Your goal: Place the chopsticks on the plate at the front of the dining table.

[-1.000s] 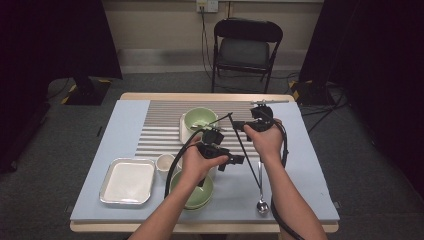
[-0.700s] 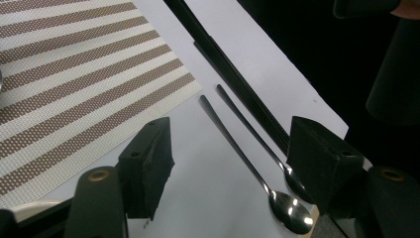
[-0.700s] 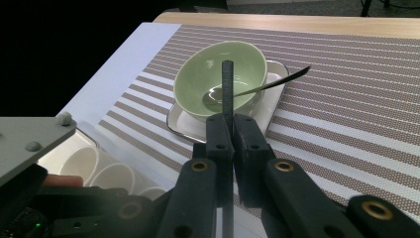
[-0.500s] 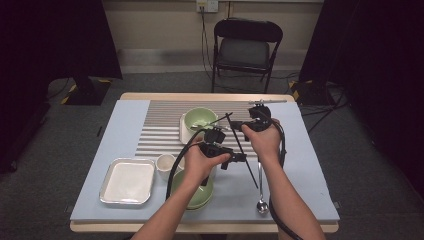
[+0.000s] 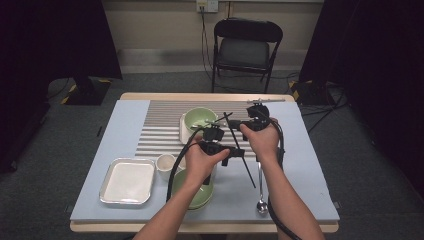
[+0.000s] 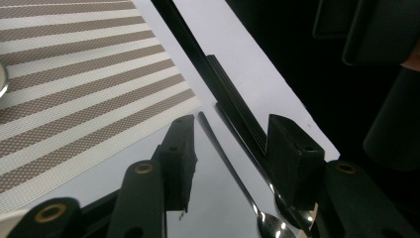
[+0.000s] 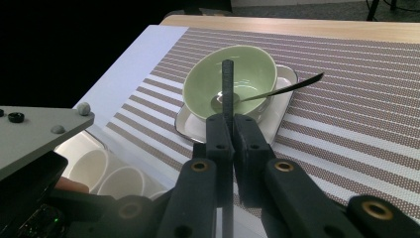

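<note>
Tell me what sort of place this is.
Probably a recording studio or lab set up for tabletop dish handling, not a home kitchen. A table with a striped mat stands between black curtains, with a folding chair and a wall outlet behind.

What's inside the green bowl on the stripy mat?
A metal spoon lies in the green bowl, its handle poking over the rim. The held black stick covers a thin strip of the inside.

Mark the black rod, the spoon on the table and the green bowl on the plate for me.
black rod [image 7: 227, 84]: right gripper view, upper shaft above the jaws.
spoon [image 5: 261, 205]: high view, its bowl end.
green bowl [image 7: 247, 67]: right gripper view, inner wall.
</note>
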`<state>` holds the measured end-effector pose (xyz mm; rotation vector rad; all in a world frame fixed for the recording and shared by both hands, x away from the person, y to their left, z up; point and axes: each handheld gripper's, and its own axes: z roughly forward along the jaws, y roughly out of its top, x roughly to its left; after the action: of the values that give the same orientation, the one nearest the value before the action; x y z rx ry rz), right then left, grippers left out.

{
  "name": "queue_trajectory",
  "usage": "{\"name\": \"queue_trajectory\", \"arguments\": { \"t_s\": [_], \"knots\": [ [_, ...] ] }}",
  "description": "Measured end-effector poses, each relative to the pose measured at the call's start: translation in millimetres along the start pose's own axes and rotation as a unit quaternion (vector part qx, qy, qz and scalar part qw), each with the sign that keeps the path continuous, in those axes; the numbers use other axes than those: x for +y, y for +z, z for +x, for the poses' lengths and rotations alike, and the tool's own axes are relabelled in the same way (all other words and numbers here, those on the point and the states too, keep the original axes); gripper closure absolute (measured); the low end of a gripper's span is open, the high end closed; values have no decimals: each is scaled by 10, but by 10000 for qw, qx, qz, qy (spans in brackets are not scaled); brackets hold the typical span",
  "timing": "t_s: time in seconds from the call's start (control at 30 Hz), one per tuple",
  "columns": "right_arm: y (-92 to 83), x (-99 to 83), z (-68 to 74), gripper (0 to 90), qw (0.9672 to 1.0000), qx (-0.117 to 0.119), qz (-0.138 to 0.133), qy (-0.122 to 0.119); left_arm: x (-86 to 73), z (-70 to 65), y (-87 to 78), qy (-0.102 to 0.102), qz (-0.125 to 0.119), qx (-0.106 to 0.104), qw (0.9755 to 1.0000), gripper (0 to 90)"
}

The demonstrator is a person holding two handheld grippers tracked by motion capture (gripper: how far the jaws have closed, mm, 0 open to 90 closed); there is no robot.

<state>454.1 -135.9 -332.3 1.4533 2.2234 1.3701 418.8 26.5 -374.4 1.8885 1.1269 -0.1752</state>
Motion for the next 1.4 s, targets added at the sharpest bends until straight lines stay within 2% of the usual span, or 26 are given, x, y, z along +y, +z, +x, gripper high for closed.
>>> {"name": "queue_trajectory", "arguments": {
  "t_s": [0.3,0.43,0.53,0.7,0.9,1.07,1.2,1.33,1.4],
  "knots": [
    [11,10,37,867,10000,50,-9,21,6,10,-40,-183,-118,138,9997,588],
    [5,23,59,868,10000,79,-29,19,10,4,-51,-291,-186,123,9993,610],
    [6,32,76,867,10000,86,-30,12,9,-3,-44,-397,-161,43,9991,655],
    [10,38,95,867,9999,149,-46,34,15,-22,-58,-533,-149,39,9985,759],
    [-21,51,103,866,9997,201,-120,52,17,-10,-94,-724,-201,34,9972,798],
    [-44,67,108,851,9993,257,-264,-107,28,10,-138,-883,-223,72,9958,827],
    [-54,68,85,807,9990,105,-291,-314,32,34,-168,-903,-169,102,9957,852],
    [-73,65,46,782,9989,13,-290,-371,41,35,-184,-950,-156,76,9953,860],
    [-82,66,31,768,9989,40,-297,-371,49,23,-187,-963,-152,37,9952,860]
  ]
}}
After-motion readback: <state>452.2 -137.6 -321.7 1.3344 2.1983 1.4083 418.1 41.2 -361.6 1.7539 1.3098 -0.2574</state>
